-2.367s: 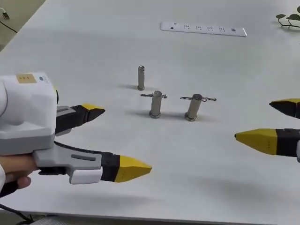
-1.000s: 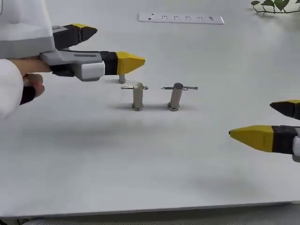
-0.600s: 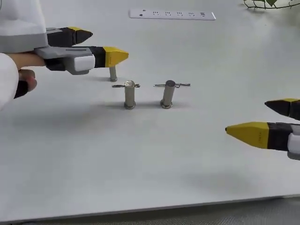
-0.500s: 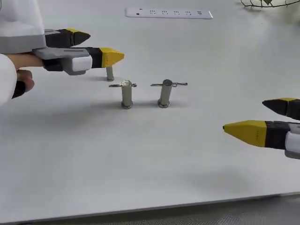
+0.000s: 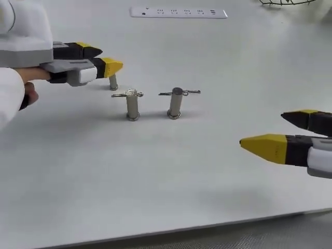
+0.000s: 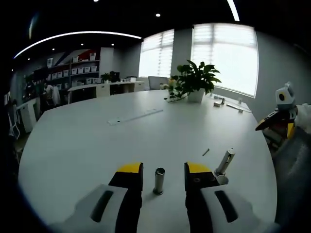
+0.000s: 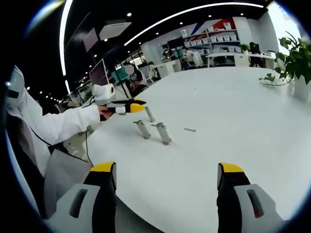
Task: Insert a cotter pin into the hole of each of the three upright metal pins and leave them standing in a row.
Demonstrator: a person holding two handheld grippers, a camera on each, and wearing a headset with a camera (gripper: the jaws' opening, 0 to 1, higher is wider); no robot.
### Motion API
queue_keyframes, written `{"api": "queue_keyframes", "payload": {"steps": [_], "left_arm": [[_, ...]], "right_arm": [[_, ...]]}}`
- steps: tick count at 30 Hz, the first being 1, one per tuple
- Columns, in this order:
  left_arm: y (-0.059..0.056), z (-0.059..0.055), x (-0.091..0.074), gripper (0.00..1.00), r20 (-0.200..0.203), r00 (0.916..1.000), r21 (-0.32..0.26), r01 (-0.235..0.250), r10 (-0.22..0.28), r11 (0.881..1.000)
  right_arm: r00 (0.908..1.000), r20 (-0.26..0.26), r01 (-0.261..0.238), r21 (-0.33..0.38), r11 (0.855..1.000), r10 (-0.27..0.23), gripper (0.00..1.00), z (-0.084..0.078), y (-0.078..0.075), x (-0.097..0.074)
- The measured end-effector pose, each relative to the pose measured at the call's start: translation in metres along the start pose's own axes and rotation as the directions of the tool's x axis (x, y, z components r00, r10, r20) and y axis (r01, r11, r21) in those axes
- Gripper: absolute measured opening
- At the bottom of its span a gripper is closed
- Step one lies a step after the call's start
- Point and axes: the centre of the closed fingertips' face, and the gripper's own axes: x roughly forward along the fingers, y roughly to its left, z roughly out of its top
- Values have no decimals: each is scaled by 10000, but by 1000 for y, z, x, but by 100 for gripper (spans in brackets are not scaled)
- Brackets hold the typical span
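Done: middle pin [image 5: 132, 106] and right pin [image 5: 175, 104] look cottered, upright.
Left: back pin [image 6: 159, 181] bare, behind their row.
Left gripper [image 6: 164, 168]: spread, straddling back pin.
Right gripper [image 5: 263, 129]: spread, empty.

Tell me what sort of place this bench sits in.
Probably an open-plan office or lab: a large white table with a power strip, a potted plant by windows with blinds, and shelves of boxes.
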Motion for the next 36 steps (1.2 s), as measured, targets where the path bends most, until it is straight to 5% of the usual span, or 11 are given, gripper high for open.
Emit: {"api": "queue_keyframes", "payload": {"steps": [16,22,36], "left_arm": [[1,-25,6,22,-989,9943,408,441,-398,9982],[-1,-26,11,12,-1079,9929,516,550,-491,9972],[21,-28,19,6,-1217,9925,983,198,-78,9950]], "right_arm": [[9998,121,125,291,9995,-129,80,0,-3,-6],[9997,82,214,406,9989,-218,80,-4,-4,-7],[9997,163,166,557,9983,-175,79,-3,0,-5]]}}
